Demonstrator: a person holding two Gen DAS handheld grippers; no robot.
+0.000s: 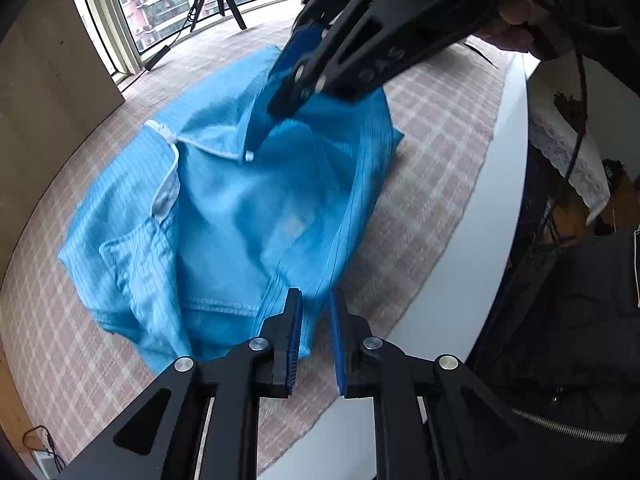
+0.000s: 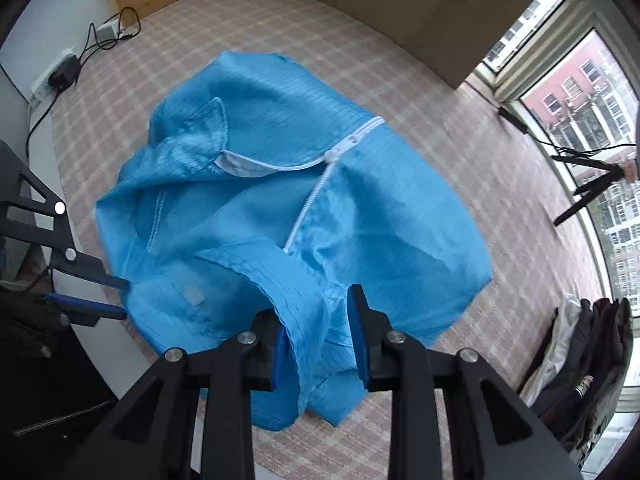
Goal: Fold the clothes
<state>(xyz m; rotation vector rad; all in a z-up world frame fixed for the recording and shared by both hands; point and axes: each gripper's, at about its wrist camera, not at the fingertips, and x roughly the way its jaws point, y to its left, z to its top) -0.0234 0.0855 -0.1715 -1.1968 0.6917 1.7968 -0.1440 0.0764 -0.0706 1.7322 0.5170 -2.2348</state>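
Looking down the left wrist view first: the left gripper (image 1: pixel 314 336) points steeply down at the near edge of a blue jacket (image 1: pixel 224 208) bunched up on a checked pink tablecloth (image 1: pixel 436 120). Its jaws are slightly spread and the hem lies under them, not pinched. Further back, the right gripper (image 1: pixel 288 96) tilts down from the upper right, a hand (image 1: pixel 516 20) wrapped round its handle, tips at a raised fold; can't tell whether it grips.

Right wrist view: the right gripper's jaws are apart, a loose cuff-like fold draped between them without being squeezed. The white zipper (image 2: pixel 316 196) runs across the jacket's middle. The left gripper pokes in at the left edge.
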